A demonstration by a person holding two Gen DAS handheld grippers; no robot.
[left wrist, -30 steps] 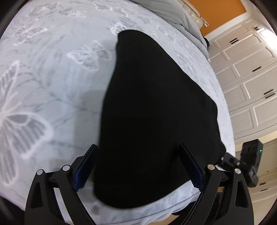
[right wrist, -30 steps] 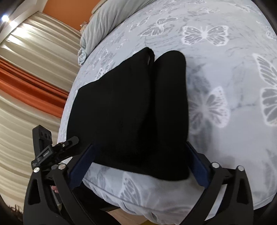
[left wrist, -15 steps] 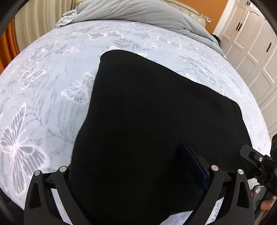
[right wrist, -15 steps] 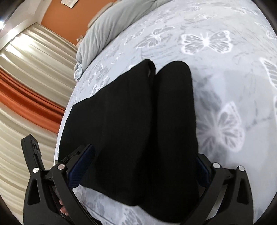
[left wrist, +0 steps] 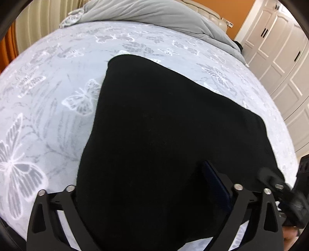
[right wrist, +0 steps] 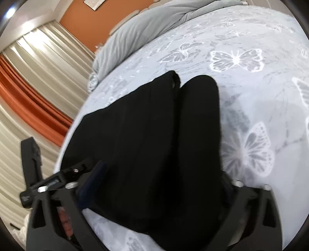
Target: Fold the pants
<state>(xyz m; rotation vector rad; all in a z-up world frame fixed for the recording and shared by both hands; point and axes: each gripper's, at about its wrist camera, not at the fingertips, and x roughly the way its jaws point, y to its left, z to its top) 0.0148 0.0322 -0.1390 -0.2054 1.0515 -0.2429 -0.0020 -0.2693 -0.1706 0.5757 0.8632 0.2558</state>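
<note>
While the black fabric pants (left wrist: 173, 144) lie folded lengthwise on the butterfly-print bedsheet (left wrist: 48, 115), both the left gripper (left wrist: 146, 202) and right gripper (right wrist: 154, 193) straddle the near end with jaws spread, crosswise folds apparently remaining

A bed (left wrist: 58, 119) is taking up most of the room, its pale grey cover printed all over with white butterflies (right wrist: 236, 59). A plain grey duvet (left wrist: 154, 14) is lying bunched along the head end, hanging a little over the mattress corner. Cream curtains (right wrist: 38, 63) with an orange band (right wrist: 29, 100) are hanging beside the bed. White panelled wardrobe doors (left wrist: 280, 63) with dark handles are standing on the other side. An orange wall (right wrist: 79, 14) is showing behind the headboard.
</note>
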